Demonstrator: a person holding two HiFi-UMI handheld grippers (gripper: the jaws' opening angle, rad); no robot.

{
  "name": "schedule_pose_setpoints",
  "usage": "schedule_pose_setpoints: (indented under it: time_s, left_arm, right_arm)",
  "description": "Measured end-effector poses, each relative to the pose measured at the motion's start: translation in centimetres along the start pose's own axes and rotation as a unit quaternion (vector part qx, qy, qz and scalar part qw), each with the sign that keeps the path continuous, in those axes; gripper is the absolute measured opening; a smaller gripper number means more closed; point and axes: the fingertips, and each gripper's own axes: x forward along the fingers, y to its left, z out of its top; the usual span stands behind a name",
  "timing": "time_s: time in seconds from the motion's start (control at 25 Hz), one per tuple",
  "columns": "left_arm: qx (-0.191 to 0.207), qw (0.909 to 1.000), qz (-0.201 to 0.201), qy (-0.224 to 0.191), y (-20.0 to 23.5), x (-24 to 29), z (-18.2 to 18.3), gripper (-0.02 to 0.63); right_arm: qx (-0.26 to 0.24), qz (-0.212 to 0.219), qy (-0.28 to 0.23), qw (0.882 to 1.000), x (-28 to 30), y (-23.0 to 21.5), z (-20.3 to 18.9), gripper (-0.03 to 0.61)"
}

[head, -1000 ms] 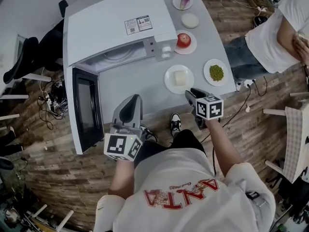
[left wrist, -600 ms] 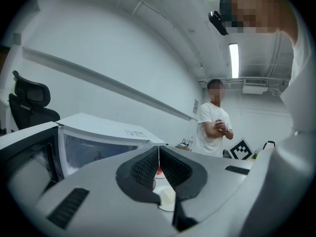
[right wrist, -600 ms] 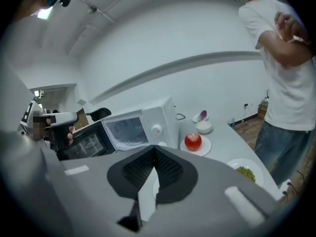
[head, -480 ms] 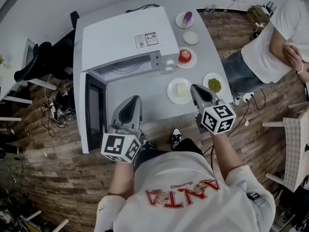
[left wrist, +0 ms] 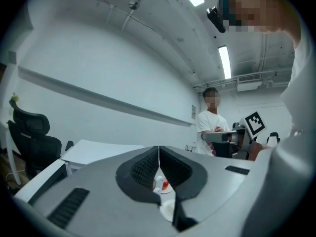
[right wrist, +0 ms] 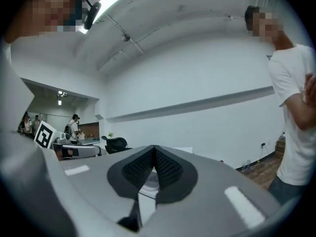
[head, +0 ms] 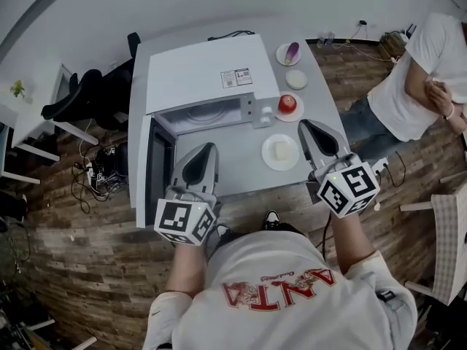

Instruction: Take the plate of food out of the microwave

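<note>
The white microwave (head: 201,68) stands on the grey table (head: 233,170) with its door (head: 160,168) swung open to the left; only the turntable shows in its cavity (head: 208,114). A white plate with a pale block of food (head: 281,152) rests on the table to the right of the cavity. My left gripper (head: 206,149) hovers shut and empty over the table's front edge, in front of the cavity; its tips (left wrist: 159,149) meet. My right gripper (head: 310,125) is shut and empty, raised just right of the plate, tips (right wrist: 154,149) together.
A plate with a red apple (head: 287,106) sits against the microwave's right side. A small plate (head: 296,79) and a plate with an eggplant (head: 290,52) lie behind it. A person in a white shirt (head: 430,57) stands at the right. Black chairs (head: 87,93) and cables are left.
The head view has pulled back and risen. My right gripper has moved right of the plate of pale food and now covers the plate of peas. The left gripper has stayed put.
</note>
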Motion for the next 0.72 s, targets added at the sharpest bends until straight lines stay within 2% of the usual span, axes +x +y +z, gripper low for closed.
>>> schedule_pose_setpoints:
  time_s: [0.16, 0.72]
  left_arm:
    - [0.012, 0.9999, -0.003, -0.004, -0.2, -0.7, 0.9, 0.012]
    - [0.022, 0.9997, -0.002, -0.006, -0.1, -1.9, 1.4, 0.012]
  right_arm:
    - [0.0, 0.007, -0.016, 1.0, -0.4, 0.9, 1.4, 0.002]
    - [-0.023, 0.012, -0.023, 0.999, -0.2, 2.6, 1.7, 0.002]
